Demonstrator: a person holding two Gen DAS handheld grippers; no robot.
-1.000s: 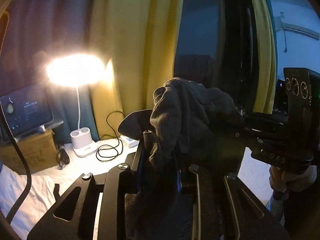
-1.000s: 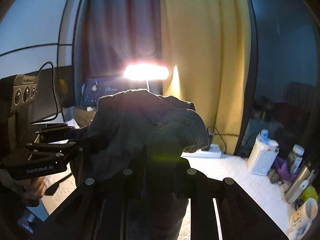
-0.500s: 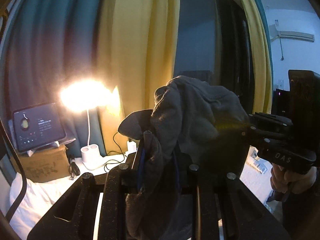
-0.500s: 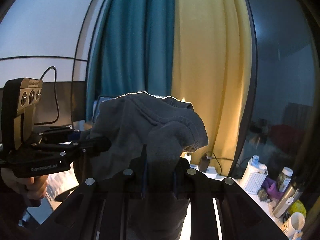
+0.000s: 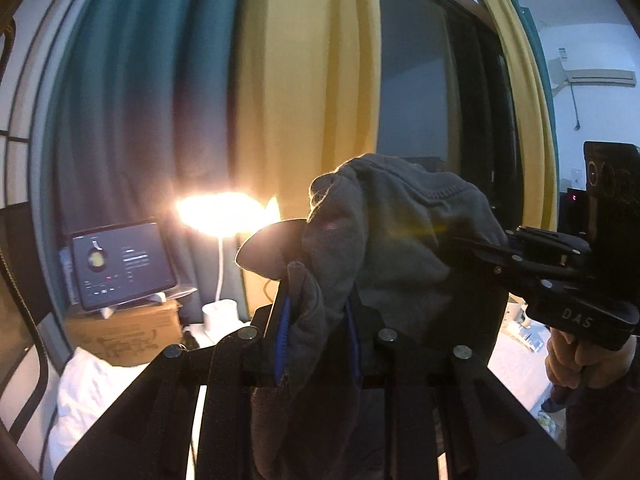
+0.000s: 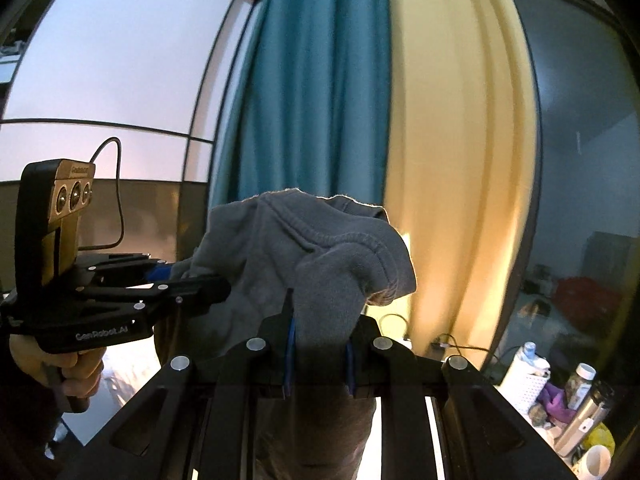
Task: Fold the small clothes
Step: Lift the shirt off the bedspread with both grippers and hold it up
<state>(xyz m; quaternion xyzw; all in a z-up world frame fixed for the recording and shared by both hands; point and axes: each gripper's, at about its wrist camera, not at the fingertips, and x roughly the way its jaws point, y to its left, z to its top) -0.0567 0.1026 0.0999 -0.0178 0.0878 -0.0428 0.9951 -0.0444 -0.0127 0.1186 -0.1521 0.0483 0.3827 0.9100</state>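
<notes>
Both grippers — left gripper, right gripper — apparently pinch grey garment

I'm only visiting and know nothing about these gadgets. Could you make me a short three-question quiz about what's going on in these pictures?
1. True or false: both grippers grip the same grey garment.
2. The lit lamp stands closest to: A) a tablet, B) an air conditioner, C) a bottle.
3. Fill in: the curtains are teal and ____.

Key: 1 true: left gripper and right gripper both pinch it. 2 A. 3 yellow.
</notes>
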